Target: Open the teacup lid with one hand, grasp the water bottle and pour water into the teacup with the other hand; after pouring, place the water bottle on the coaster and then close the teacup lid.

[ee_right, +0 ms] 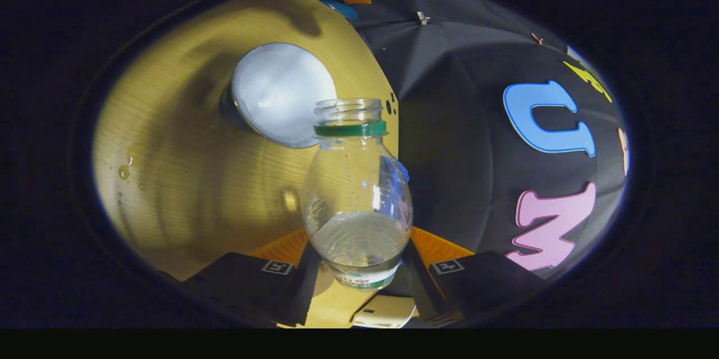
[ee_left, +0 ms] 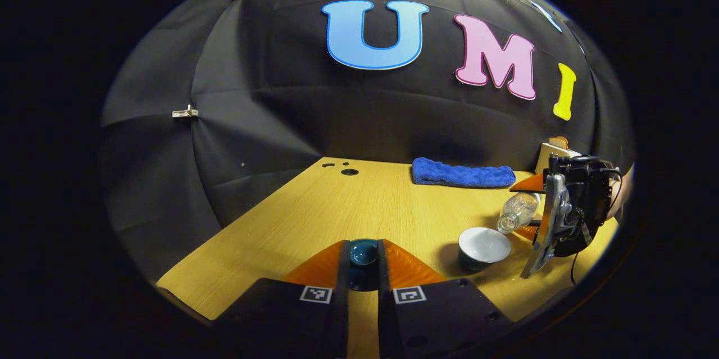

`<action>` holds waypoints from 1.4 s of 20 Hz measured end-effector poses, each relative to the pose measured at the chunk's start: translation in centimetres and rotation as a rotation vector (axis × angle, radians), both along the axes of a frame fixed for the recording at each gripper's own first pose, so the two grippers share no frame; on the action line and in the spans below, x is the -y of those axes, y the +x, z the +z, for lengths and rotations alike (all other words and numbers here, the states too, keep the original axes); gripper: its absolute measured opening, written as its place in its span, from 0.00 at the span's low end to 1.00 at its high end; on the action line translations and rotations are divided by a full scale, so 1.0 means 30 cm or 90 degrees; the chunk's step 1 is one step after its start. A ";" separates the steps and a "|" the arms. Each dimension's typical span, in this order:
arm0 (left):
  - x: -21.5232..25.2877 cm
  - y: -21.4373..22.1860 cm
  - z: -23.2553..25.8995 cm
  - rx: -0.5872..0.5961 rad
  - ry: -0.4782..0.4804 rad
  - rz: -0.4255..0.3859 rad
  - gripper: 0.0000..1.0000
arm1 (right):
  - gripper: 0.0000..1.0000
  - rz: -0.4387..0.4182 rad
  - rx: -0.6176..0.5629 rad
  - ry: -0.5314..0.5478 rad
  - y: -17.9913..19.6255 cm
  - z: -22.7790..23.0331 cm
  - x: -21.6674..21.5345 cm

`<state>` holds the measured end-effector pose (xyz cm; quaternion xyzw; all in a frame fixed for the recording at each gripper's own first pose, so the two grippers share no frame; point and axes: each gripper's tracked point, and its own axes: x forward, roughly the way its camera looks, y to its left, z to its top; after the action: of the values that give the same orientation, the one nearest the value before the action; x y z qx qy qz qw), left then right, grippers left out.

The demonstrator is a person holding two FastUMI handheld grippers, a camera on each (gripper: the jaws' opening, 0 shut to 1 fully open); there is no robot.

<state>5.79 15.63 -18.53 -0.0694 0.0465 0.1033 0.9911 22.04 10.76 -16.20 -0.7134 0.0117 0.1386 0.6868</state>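
Observation:
My left gripper (ee_left: 363, 262) is shut on the dark teal lid (ee_left: 362, 250), holding it low over the wooden table (ee_left: 337, 201). To its right stands the teacup (ee_left: 484, 246), uncovered, white inside. My right gripper (ee_left: 525, 210) is shut on the clear water bottle (ee_left: 517, 212), which is tilted with its uncapped mouth just above the cup's right rim. In the right gripper view the bottle (ee_right: 356, 190) sits between the fingers of my right gripper (ee_right: 359, 260), with a little water pooled near its base. Its mouth points at the teacup (ee_right: 281, 92). I see no stream of water.
A folded blue towel (ee_left: 463, 173) lies at the table's back edge, with a pale boxy object (ee_left: 553, 152) to its right. A few water drops (ee_right: 123, 171) sit on the table (ee_right: 185, 179). A pale flat object (ee_right: 387, 311) lies beneath the bottle's base.

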 end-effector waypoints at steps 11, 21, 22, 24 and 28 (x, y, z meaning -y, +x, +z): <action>0.007 0.008 0.010 -0.002 0.010 0.001 0.25 | 0.74 0.045 0.045 -0.067 0.028 0.027 -0.010; 0.012 -0.002 0.012 -0.003 0.007 -0.004 0.25 | 0.74 0.065 0.057 -0.100 0.032 0.043 -0.017; 0.010 -0.005 0.011 -0.003 0.007 -0.004 0.25 | 0.74 0.066 0.057 -0.105 0.034 0.045 -0.020; 0.005 -0.006 0.013 -0.002 0.007 -0.003 0.25 | 0.70 0.068 0.053 -0.114 0.036 0.044 -0.018; 0.010 -0.009 0.012 -0.002 0.006 -0.006 0.29 | 0.73 0.076 0.054 -0.132 0.036 0.051 -0.028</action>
<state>5.52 15.33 -18.15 -0.0642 0.0477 0.0988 0.9919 23.13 11.59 -14.67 -0.7851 -0.0454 0.1472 0.5999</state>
